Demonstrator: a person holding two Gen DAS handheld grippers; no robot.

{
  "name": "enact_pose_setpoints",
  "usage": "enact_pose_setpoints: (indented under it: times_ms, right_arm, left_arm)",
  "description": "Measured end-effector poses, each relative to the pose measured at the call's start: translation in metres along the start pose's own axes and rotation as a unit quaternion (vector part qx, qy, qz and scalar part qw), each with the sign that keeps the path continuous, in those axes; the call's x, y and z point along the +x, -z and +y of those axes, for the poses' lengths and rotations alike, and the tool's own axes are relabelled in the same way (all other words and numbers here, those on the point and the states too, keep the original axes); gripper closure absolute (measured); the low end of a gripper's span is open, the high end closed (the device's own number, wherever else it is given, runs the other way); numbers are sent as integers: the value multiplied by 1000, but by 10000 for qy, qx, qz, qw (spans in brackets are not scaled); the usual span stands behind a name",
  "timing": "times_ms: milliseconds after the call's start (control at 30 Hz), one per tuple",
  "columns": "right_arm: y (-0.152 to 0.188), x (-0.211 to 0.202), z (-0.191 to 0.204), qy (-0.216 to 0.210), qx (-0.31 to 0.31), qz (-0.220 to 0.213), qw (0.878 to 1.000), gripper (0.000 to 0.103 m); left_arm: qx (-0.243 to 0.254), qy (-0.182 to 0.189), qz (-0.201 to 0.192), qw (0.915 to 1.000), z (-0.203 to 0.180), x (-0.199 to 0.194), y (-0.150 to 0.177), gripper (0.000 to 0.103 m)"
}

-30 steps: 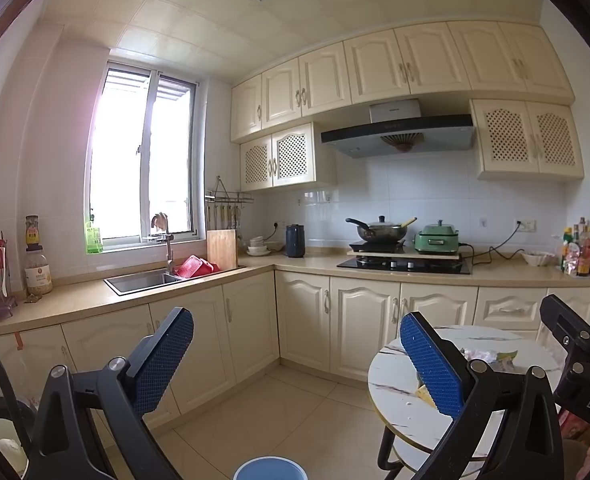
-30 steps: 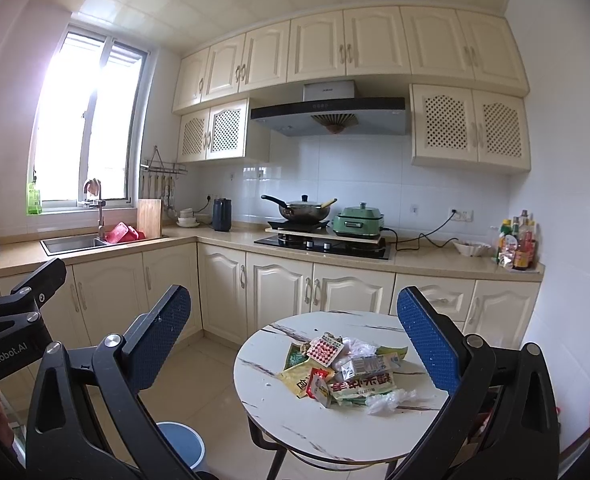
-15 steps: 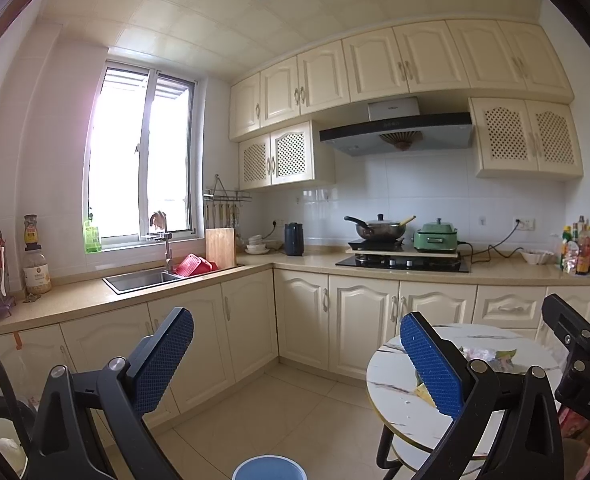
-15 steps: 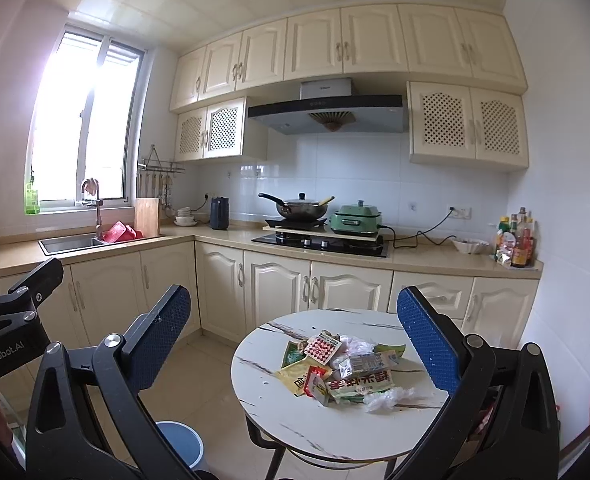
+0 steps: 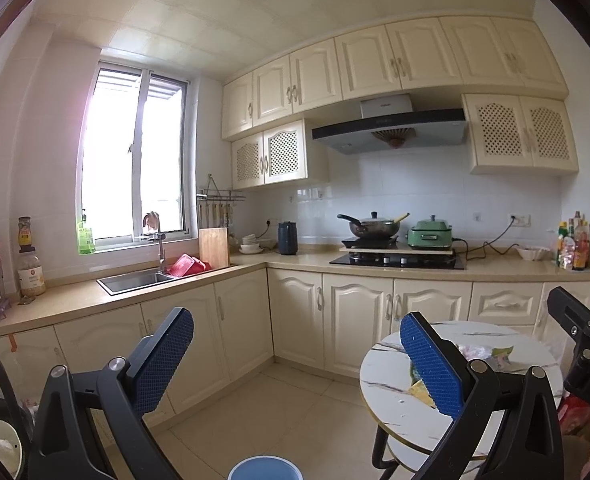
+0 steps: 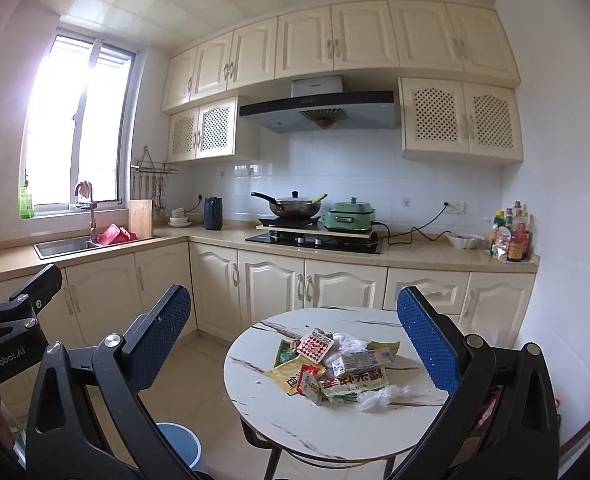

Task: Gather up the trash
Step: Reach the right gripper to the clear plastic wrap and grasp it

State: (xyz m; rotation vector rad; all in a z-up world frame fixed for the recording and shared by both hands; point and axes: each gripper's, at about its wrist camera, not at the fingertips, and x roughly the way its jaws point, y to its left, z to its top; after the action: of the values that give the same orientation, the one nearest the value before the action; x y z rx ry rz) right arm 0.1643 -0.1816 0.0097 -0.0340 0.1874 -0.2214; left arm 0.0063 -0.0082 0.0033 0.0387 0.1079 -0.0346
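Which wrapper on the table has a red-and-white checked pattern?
The small square packet on top of the trash pile, at its far left edge. The wrappers around it are yellow, green, white or clear.

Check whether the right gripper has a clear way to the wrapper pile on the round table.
Probably yes. The right gripper is open and faces the wrapper pile, which lies uncovered on the round table with nothing between them.

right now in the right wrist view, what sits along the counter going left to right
sink → chopping board → stack of bowls → kettle → wok → green cooker → white bowl → sauce bottles
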Motion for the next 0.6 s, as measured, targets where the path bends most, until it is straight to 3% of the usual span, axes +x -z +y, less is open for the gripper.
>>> enact_pose_setpoints:
  times_ms: [300, 600]
  right_arm:
    - [11, 17, -31, 183, 179, 140, 9996, 0]
    - [47, 53, -97, 692, 516, 587, 9945, 0]
  left_arm:
    - [123, 123, -82, 9998, -26, 26, 6, 1]
    - [385, 485, 419, 9972, -72, 103, 25, 1]
